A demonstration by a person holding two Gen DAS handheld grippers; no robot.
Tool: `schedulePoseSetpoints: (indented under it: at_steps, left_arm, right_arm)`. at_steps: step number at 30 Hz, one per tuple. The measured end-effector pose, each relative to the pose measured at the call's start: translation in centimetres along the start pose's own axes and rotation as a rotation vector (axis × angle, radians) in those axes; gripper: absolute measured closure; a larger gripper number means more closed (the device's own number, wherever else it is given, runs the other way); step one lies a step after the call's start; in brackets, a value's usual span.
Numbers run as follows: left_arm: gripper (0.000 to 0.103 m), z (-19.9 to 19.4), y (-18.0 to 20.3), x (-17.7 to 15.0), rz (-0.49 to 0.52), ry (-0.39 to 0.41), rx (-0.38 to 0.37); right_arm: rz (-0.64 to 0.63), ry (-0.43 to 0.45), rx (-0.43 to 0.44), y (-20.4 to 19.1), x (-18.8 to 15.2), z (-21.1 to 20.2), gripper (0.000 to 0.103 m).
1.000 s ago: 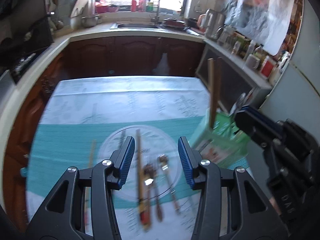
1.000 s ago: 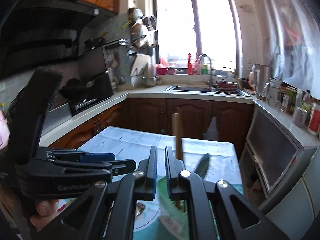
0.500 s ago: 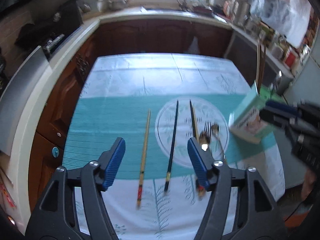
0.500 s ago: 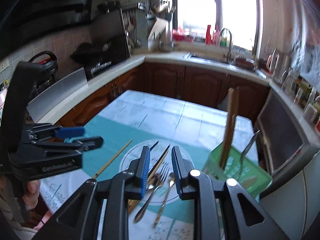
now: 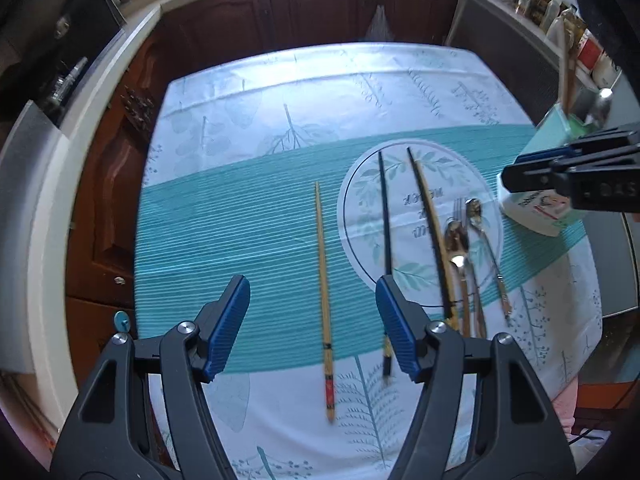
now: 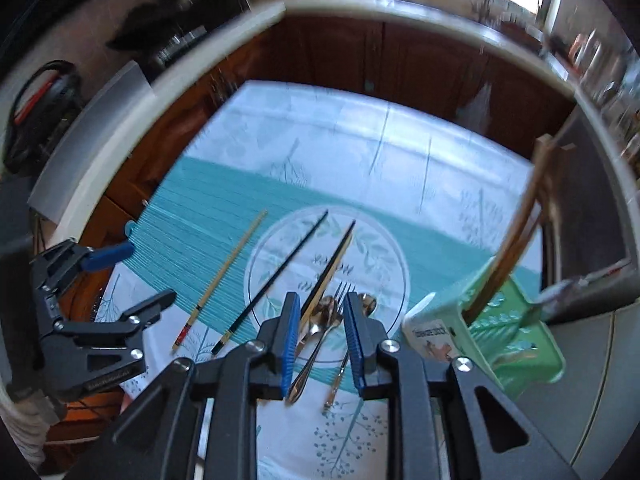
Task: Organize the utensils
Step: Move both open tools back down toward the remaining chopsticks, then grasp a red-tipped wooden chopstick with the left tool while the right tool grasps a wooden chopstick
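Several utensils lie on the tablecloth: a bamboo chopstick (image 5: 323, 292) (image 6: 224, 276), a black chopstick (image 5: 385, 232) (image 6: 280, 276), a black-and-gold chopstick (image 5: 430, 224) (image 6: 328, 276), spoons (image 5: 458, 240) (image 6: 320, 320) and a fork (image 5: 458, 210) (image 6: 340, 292). A green utensil holder (image 6: 508, 328) (image 5: 552, 136) stands at the right with wooden sticks in it. My left gripper (image 5: 312, 320) is open above the bamboo chopstick, holding nothing. My right gripper (image 6: 320, 336) is open above the spoons, holding nothing.
The table has a white and teal cloth (image 5: 240, 220) with a round leaf print (image 6: 328, 248). Brown cabinets (image 5: 320, 12) and a white counter (image 6: 120, 120) surround it. Jars line the right counter (image 5: 560, 12).
Both grippers have risen and tilted down over the table. The right gripper's jaws have opened wider. The left gripper has shifted left, over the bamboo chopstick.
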State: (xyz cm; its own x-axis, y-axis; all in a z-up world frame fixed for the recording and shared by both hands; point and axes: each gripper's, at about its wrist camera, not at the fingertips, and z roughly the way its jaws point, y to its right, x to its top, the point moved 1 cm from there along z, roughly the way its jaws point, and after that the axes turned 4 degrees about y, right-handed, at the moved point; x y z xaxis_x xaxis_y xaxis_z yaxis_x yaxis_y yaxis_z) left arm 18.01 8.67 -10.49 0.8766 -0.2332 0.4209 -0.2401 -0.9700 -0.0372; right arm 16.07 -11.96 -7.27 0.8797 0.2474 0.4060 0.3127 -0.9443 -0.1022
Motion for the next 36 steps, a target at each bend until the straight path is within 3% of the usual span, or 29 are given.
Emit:
schedulePoseSetpoints:
  at_steps: [3, 5, 10, 18, 23, 36]
  left_arm:
    - [0.042, 3.1, -0.5, 0.4, -0.004, -0.056, 0.007]
    - [0.058, 5.0, -0.7, 0.3, -0.008, -0.094, 0.008]
    - [0.07, 8.8, -1.4, 0.3, -0.042, -0.171, -0.02]
    - [0.07, 11.4, -1.6, 0.5, -0.06, -0.217, -0.043]
    - [0.07, 12.0, -1.1, 0.6, -0.053, -0.255, -0.039]
    - [0.071, 12.1, -1.1, -0.4, -0.066, -0.266, -0.031]
  right_arm:
    - [0.067, -0.093, 0.024, 1.2, 1.1, 3.6, 0.081]
    - [0.11, -0.129, 0.035, 1.8, 1.3, 5.6, 0.081]
    - [0.203, -0.184, 0.058, 3.0, 1.2, 10.9, 0.081]
    - [0.198, -0.239, 0.035, 2.6, 1.4, 14.6, 0.09]
    - [0.173, -0.267, 0.0, 2.2, 1.9, 15.3, 0.09]
    - [0.151, -0.368, -0.068, 1.3, 3.1, 17.8, 0.091]
